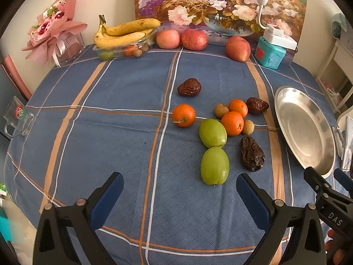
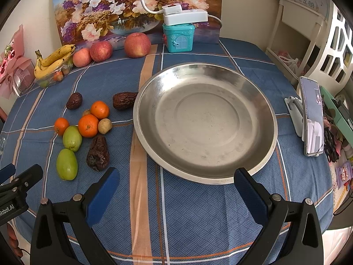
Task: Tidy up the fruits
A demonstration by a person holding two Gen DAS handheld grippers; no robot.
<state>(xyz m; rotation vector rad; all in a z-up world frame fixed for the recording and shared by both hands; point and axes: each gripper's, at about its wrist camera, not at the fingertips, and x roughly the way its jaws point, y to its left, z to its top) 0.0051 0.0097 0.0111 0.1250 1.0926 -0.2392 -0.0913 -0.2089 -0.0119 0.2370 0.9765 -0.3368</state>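
In the left wrist view, the left gripper (image 1: pixel 179 184) is held wide open above the blue checked tablecloth (image 1: pixel 110 121), and nothing is held in it. Two green oval fruits (image 1: pixel 213 150) are seen just ahead, touching each other. Three small oranges (image 1: pixel 232 123), little brown round fruits (image 1: pixel 221 110) and wrinkled dark dates (image 1: pixel 252 154) are spread near them. The round shiny metal plate (image 1: pixel 305 130) is seen to the right. In the right wrist view, the right gripper (image 2: pixel 176 180) is also held wide open and empty, just in front of the plate (image 2: pixel 205 119). The fruits are seen lying left of the plate. Yellow bananas (image 2: pixel 54 60) and red apples (image 2: pixel 137 44) are kept at the back.
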